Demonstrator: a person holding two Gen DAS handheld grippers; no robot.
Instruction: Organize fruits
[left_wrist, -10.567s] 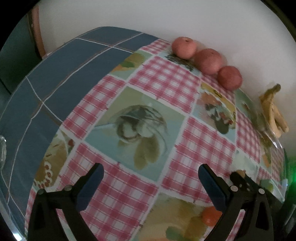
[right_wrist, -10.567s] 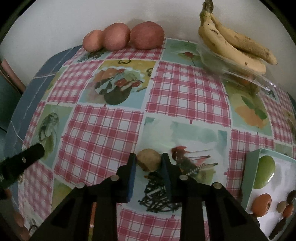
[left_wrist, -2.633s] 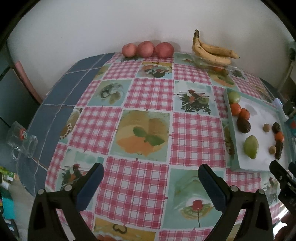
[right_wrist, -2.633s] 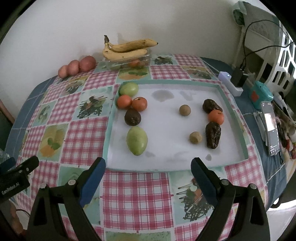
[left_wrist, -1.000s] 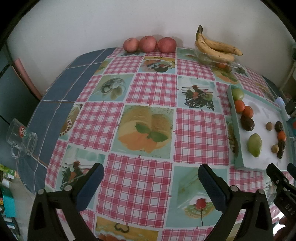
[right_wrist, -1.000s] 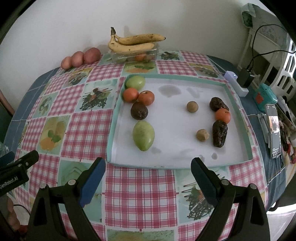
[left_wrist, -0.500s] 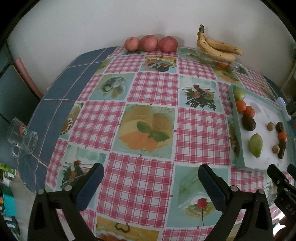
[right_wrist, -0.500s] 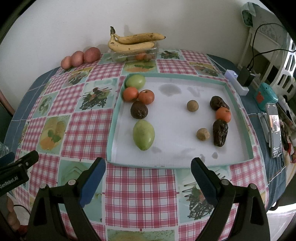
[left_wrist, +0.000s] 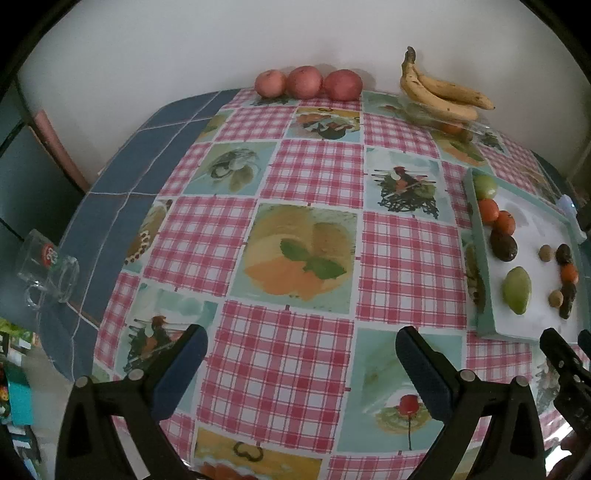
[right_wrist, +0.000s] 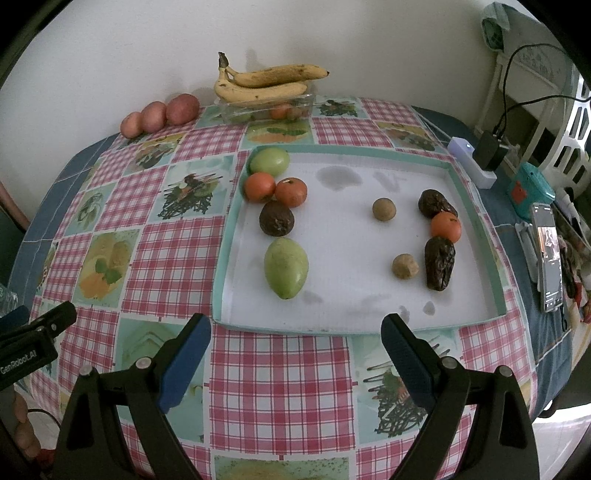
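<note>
Right gripper (right_wrist: 295, 345): jaws spread wide, nothing between them, poised above the checked cloth just in front of the tray's near rim. Left gripper (left_wrist: 301, 360): jaws equally wide and empty, well to the left of the tray (right_wrist: 476, 218) over bare cloth.

Tray on the bench (left_wrist: 306, 173): along its left side lie a green round fruit (right_wrist: 269, 161), two oranges (right_wrist: 275, 189) touching one another, a dark wrinkled fruit (right_wrist: 276, 218) and a green mango (right_wrist: 286, 267). Toward its right side lie two small brown balls (right_wrist: 384, 209), two dark shrivelled fruits (right_wrist: 439, 262) and a third orange (right_wrist: 446, 226) between them. Beyond the tray's far rim, a clear box carries a banana bunch (right_wrist: 266, 83); left of that, three red apples (right_wrist: 160, 114) stand in a row against the wall.

Hazards, as judged: the small round fruits would roll if nudged by a descending finger. The paired oranges touch, so a wide grasp may catch both or push one aside. The shrivelled fruits look soft and could squash under a firm close. A phone (right_wrist: 548, 256) and charger lie just right of the tray, within reach of a careless sweep.
</note>
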